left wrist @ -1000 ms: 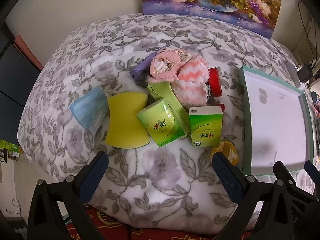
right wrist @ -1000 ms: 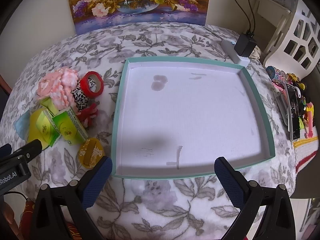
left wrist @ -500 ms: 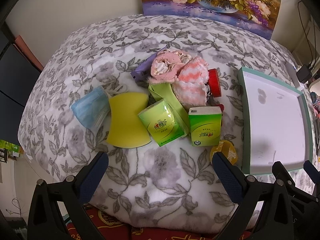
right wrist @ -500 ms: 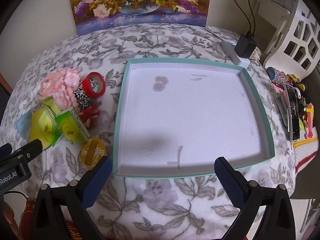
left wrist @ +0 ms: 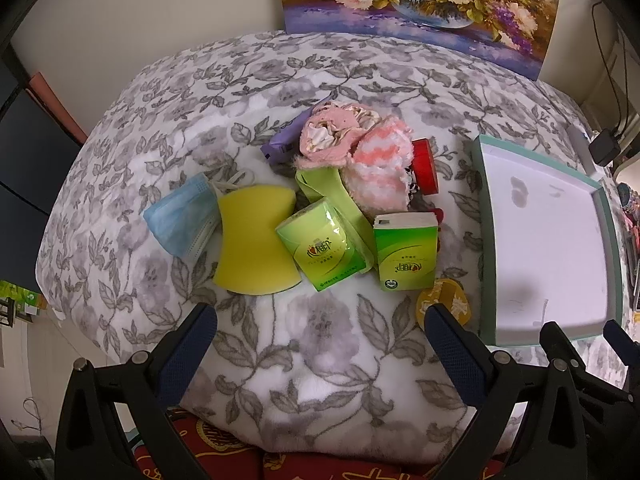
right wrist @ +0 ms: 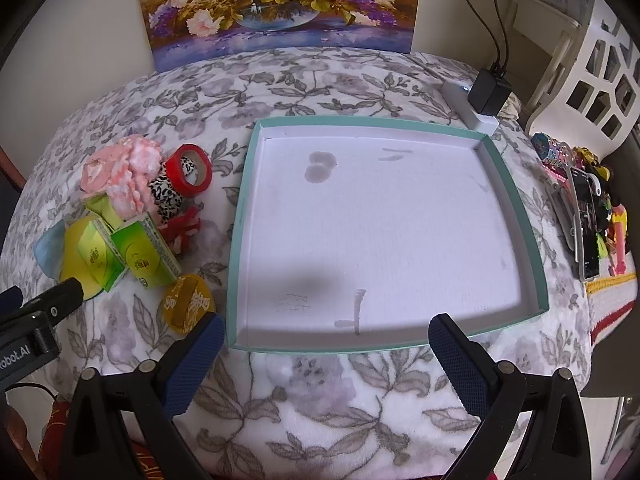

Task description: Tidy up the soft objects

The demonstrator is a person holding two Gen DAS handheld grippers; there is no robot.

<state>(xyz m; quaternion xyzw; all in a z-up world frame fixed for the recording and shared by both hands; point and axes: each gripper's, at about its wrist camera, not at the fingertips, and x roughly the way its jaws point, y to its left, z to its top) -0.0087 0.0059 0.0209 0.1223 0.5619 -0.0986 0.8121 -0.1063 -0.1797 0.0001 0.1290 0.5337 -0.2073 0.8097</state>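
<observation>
A pile of soft things lies on the floral blanket: a blue face mask (left wrist: 182,216), a yellow sponge (left wrist: 254,248), two green tissue packs (left wrist: 320,250) (left wrist: 406,252), pink fluffy socks (left wrist: 376,172), a red tape roll (left wrist: 425,166) and a yellow round pack (left wrist: 442,306). A teal-rimmed white tray (right wrist: 240,216) lies to their right, with nothing in it. My left gripper (left wrist: 320,320) is open and empty, in front of the pile. My right gripper (right wrist: 326,330) is open and empty, at the tray's near rim.
A flower painting (right wrist: 280,4) leans on the back wall. A white power strip with a black charger (right wrist: 486,94) lies behind the tray. Small toys and a phone (right wrist: 586,220) lie at the right edge. A white chair (right wrist: 592,68) stands beyond.
Both views have pulled back slightly, so the pile and tray look a little farther away. Nothing on the blanket has moved and both grippers stay open.
</observation>
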